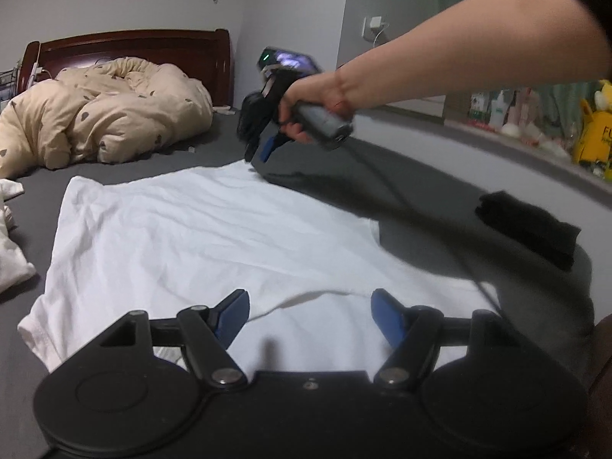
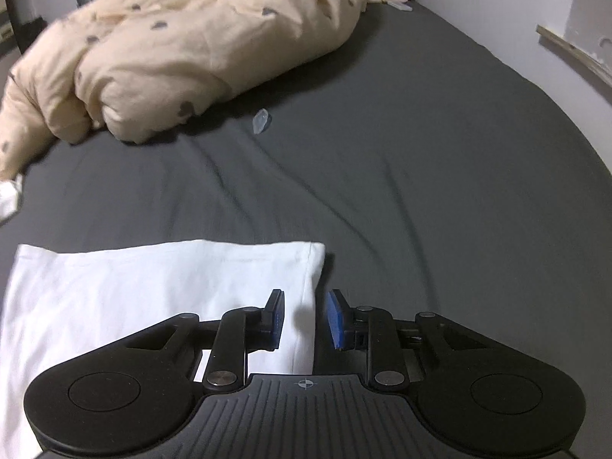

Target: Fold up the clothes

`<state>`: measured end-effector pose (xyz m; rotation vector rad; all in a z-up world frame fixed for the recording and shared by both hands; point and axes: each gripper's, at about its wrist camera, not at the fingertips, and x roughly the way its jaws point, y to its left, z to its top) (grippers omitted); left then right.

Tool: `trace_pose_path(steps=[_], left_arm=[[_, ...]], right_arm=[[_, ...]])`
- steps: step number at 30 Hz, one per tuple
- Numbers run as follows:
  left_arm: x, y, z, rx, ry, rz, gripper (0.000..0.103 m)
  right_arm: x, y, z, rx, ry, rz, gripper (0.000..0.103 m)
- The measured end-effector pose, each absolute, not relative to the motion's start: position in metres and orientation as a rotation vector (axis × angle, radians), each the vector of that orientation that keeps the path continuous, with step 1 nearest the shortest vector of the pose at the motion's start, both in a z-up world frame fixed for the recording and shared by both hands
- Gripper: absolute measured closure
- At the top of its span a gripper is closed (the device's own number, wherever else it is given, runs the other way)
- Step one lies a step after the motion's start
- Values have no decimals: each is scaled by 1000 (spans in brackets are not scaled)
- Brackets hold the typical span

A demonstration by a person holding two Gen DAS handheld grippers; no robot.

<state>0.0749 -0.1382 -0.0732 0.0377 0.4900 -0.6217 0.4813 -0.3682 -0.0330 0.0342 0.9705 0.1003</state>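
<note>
A white T-shirt (image 1: 191, 229) lies spread flat on the dark grey bed sheet (image 1: 420, 191). My left gripper (image 1: 309, 294) hovers low over the shirt's near edge, jaws wide open with nothing between them. A person's hand holds my right gripper (image 1: 256, 157) over the shirt's far corner, pointing steeply down. In the right wrist view the right gripper (image 2: 305, 294) stands narrowly open. The side edge of the white T-shirt (image 2: 153, 294) lies flat below the gap, and the pads do not press on it.
A crumpled beige duvet (image 1: 103, 114) sits by the dark wooden headboard (image 1: 134, 46). A folded black garment (image 1: 528, 229) lies at the right, and white clothes (image 1: 11, 260) at the left edge. A small clear scrap (image 2: 261, 120) lies on the sheet. Bottles and a yellow toy (image 1: 596, 130) line the sill.
</note>
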Motion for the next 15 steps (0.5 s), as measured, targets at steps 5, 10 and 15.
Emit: trace_pose_path(steps=[5,10,15], left_arm=[[83,-134,-77,8,496,-622,33],[88,-129,-78,-32,506,-617,32],[88,-130,-79,-25,508,-621,32]], right_arm=[[497,-370,-49,15,1002,54,77],[498,-377,-54,64,1020,93,90],[491,-375,-49,9,1005,118,103]])
